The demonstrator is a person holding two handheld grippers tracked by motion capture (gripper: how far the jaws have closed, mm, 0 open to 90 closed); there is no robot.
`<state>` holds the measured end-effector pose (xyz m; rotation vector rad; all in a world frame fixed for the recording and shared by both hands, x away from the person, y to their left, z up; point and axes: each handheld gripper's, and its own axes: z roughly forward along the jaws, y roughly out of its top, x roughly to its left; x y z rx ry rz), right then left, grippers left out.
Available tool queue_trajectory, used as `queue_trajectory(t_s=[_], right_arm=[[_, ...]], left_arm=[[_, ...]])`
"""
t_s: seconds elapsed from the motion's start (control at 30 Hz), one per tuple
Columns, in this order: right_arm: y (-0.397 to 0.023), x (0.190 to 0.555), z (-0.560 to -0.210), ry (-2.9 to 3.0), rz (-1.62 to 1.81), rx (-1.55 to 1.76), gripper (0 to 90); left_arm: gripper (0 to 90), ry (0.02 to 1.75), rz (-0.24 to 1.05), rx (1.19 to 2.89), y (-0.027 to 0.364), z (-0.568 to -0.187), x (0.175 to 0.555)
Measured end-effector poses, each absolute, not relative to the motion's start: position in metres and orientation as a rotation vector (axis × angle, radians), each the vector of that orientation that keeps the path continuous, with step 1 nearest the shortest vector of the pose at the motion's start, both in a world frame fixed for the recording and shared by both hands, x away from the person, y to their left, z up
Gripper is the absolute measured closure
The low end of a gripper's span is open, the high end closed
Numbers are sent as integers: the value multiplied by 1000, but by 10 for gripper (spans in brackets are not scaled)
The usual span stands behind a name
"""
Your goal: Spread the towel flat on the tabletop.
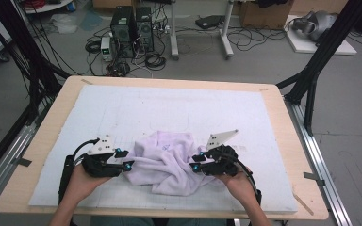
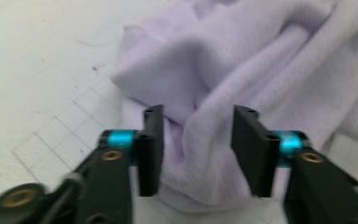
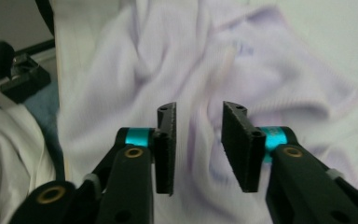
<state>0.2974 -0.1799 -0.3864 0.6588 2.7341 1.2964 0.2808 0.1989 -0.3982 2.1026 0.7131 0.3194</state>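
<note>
High view: lilac garment point(image 1: 165, 162) crumpled on desk point(image 1: 273, 101) near front edge, left hand-held gripper point(image 1: 128, 160) and right hand-held gripper point(image 1: 194, 162) flanking it.
Left gripper view: jaws part-open, fold between pads, no pinch; seat deeper before closing.
Right gripper view: jaws part-open above cloth, holding nothing; pick single edge.

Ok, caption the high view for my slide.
Two hand-held grippers, left gripper and right gripper, flank a crumpled lilac garment on a white mat.
</note>
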Motion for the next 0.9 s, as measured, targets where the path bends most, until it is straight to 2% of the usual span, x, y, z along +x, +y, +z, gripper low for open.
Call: queue_trajectory(t_s=[0.07, 0.17, 0.2, 0.27, 0.33, 0.37, 0.43, 0.53, 0.67, 0.77, 0.8, 0.83, 0.87, 0.9], right_arm=[[-173, 302, -379, 2717, 1329, 644, 607], [-162, 307, -376, 2724, 1351, 611, 580], [-147, 312, -380, 2751, 1322, 575, 567], [-133, 318, -390, 2810, 1262, 548, 584], [-123, 321, -401, 2874, 1149, 530, 727], [-121, 322, -406, 2912, 1123, 515, 796], [-121, 318, -408, 2939, 1112, 499, 837], [-134, 309, -404, 2940, 1124, 477, 843], [-161, 292, -399, 2921, 1166, 508, 843], [-173, 284, -398, 2933, 1160, 523, 842], [-180, 280, -398, 2951, 1160, 524, 835], [-180, 280, -398, 2951, 1160, 524, 835], [-184, 278, -391, 2930, 1175, 533, 790], [-184, 278, -391, 2930, 1175, 533, 790]], left_arm=[[453, 728, 326, 2085, 198, -397, 285], [443, 737, 312, 2109, 194, -400, 291], [454, 738, 287, 2161, 189, -408, 297], [595, 721, 262, 2180, 187, -412, 298], [758, 675, 228, 2206, 179, -422, 294], [806, 660, 229, 2212, 178, -423, 292], [826, 646, 230, 2225, 177, -423, 290], [829, 619, 217, 2195, 179, -418, 284], [796, 594, 210, 2170, 184, -412, 275], [632, 599, 221, 2150, 186, -407, 272], [592, 606, 228, 2146, 188, -405, 273], [592, 619, 231, 2135, 189, -404, 274], [515, 647, 253, 2110, 193, -399, 276], [501, 647, 253, 2110, 193, -399, 276]])
